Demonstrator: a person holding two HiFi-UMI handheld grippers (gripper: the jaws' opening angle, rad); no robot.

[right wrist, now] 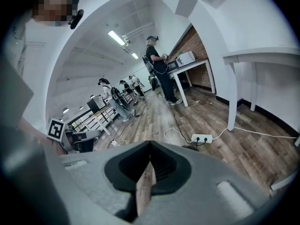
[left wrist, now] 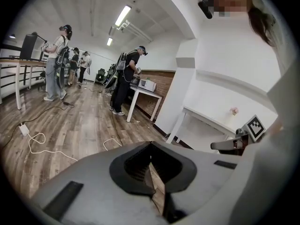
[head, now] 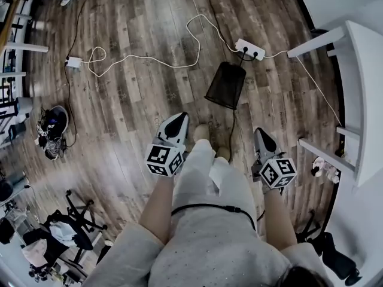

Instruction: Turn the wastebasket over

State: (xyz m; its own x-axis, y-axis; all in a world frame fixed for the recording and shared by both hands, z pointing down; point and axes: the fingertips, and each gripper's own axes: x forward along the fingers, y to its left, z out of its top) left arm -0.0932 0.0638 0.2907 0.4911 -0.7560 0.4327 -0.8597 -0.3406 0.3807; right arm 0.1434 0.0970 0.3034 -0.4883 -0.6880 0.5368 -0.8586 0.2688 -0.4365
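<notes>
On the brown wooden plank floor (head: 131, 70), beyond the person's feet, the black mesh wastebasket (head: 226, 84) rests with its wider end nearer the person, close to a white power strip (head: 249, 49). The left claw (head: 178, 122) and right claw (head: 261, 136) hover apart from it, each pressed together on nothing.
</notes>
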